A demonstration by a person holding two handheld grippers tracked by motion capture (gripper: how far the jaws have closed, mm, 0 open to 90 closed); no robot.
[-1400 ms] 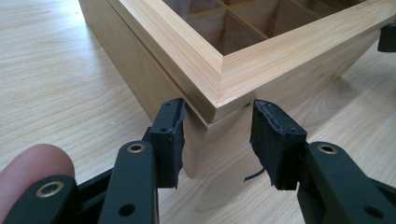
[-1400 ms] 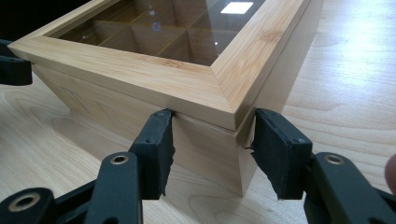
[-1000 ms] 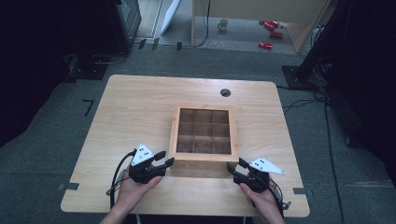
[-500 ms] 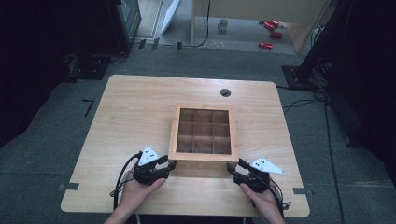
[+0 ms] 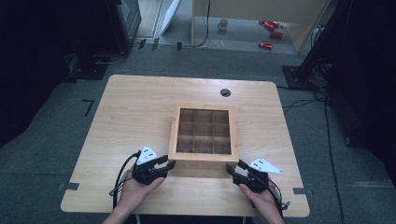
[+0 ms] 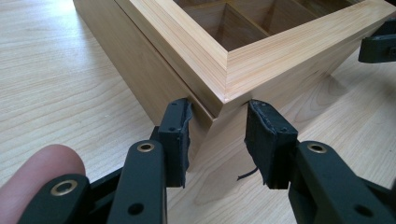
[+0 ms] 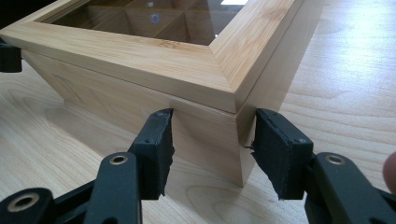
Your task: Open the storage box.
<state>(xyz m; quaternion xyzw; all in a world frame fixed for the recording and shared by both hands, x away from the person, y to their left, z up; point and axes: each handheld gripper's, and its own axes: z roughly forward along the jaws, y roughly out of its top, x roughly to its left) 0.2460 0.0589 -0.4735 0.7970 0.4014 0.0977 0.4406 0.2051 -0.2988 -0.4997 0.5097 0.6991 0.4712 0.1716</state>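
A: Left side first. What's the left hand-held gripper point(image 5: 169, 164) doing?

B: Sits at the near left corner of the wooden box point(image 5: 204, 132), held by the person's left hand point(image 5: 133, 192). In the left gripper view the jaws are spread, one on each side of that corner, pads right up against the wood just under the lid's edge. Released, not clamped on anything.

A: Touching the box?

B: Looks like contact on both pads, but at this angle I can't tell for sure. A fingertip point(image 6: 35, 182) pokes in at the bottom left of that view.

A: Box location?

B: Middle of the tabletop point(image 5: 135, 112), a bit toward the near edge. Pale wood frame lid, closed, glass pane, grid of compartments underneath. Contents too dark to tell.

A: Right side?

B: Right hand-held gripper point(image 5: 233, 169) at the near right corner of the box, right hand point(image 5: 259, 204) behind it. Right gripper view: jaws parted, straddling the corner, one pad on the front face, the other by the side face. Also released.

A: Anything else?

B: Round cable hole point(image 5: 225, 92) in the tabletop beyond the box. Grey carpet floor point(image 5: 60, 116) around, red items point(image 5: 270, 33) and a mug point(image 5: 223, 23) far back.
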